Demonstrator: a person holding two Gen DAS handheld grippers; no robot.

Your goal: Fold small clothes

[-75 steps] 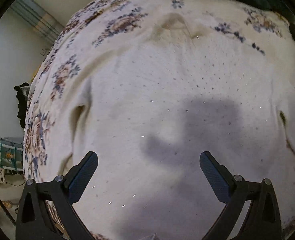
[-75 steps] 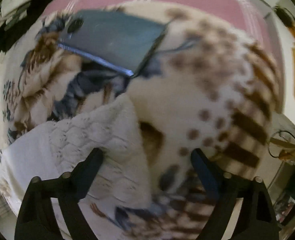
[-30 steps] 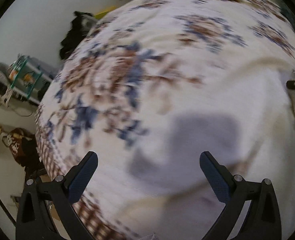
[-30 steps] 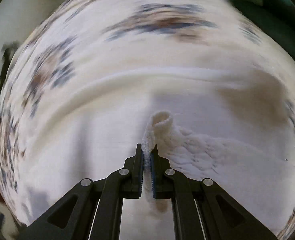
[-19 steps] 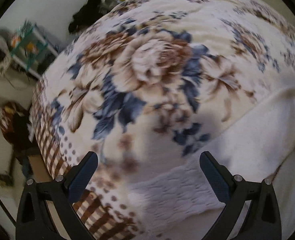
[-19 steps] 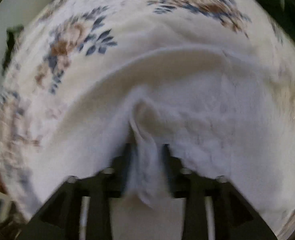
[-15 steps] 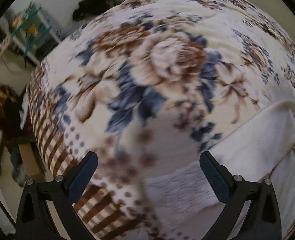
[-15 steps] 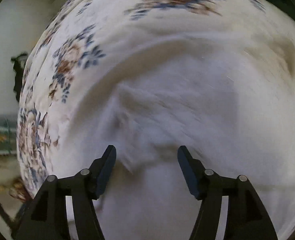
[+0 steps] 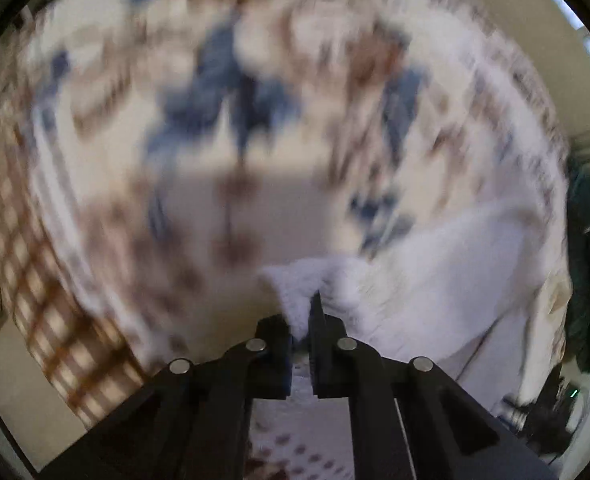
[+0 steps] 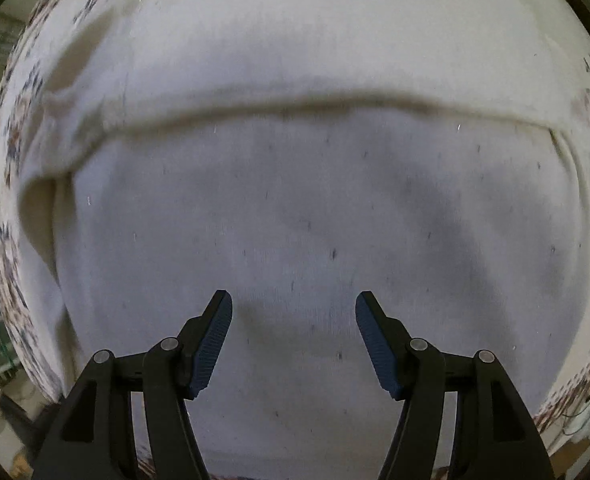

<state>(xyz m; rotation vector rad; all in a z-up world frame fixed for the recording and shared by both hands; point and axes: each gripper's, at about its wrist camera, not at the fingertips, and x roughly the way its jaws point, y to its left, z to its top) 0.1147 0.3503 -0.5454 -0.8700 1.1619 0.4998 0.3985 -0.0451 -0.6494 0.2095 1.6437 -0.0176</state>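
The white garment lies spread on a floral bedspread, filling nearly the whole right wrist view. The patterned cover shows only as a thin rim at left and right, so bare room for moving lies out at those margins. A folded edge runs across the view from side to side, and a side edge turns under at the left; the cloth's long axis seems to run left to right here, though the fisheye bends it.

The right tongs hang over the plain middle of the garment, jaws apart with nothing between them; a second ago they pinched a knitted fold and have just opened off it.

The left tongs have just closed and now pinch a textured corner of the garment, where half a second ago they stood wide over the cover. That view is blurred. The rest of the white cloth trails off to the right, toward the bed's edge and a dark green cloth.
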